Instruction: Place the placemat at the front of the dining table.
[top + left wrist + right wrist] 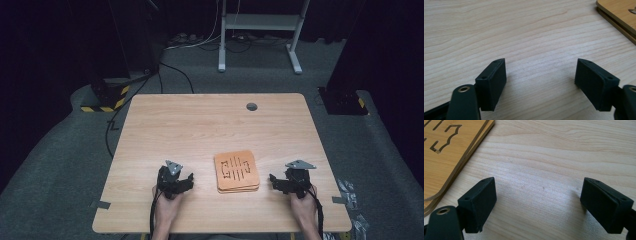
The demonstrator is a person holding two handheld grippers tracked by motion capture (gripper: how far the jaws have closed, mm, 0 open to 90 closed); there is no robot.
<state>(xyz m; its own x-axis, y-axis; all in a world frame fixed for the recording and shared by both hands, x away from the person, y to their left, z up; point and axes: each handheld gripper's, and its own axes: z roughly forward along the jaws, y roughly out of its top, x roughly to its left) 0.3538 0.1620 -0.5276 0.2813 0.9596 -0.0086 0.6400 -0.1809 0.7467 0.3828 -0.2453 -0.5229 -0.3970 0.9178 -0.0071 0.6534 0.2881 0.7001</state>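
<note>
A stack of thin orange-brown wooden boards [237,172] with cut-out slots lies near the front middle of the table. Its corner shows at the upper right of the left gripper view [621,15] and its slotted top at the upper left of the right gripper view [446,147]. My left gripper [186,181] rests on the table to the left of the stack, open, with bare wood between its jaws [540,75]. My right gripper [274,180] rests to the right of the stack, open as well, nothing between its jaws [537,197].
The light wooden table [200,125] has a grey round cable hole [251,106] near its far edge. Beyond it stand a white metal frame [260,30] and floor cables [190,45]. Tape pieces [100,204] mark the front corners.
</note>
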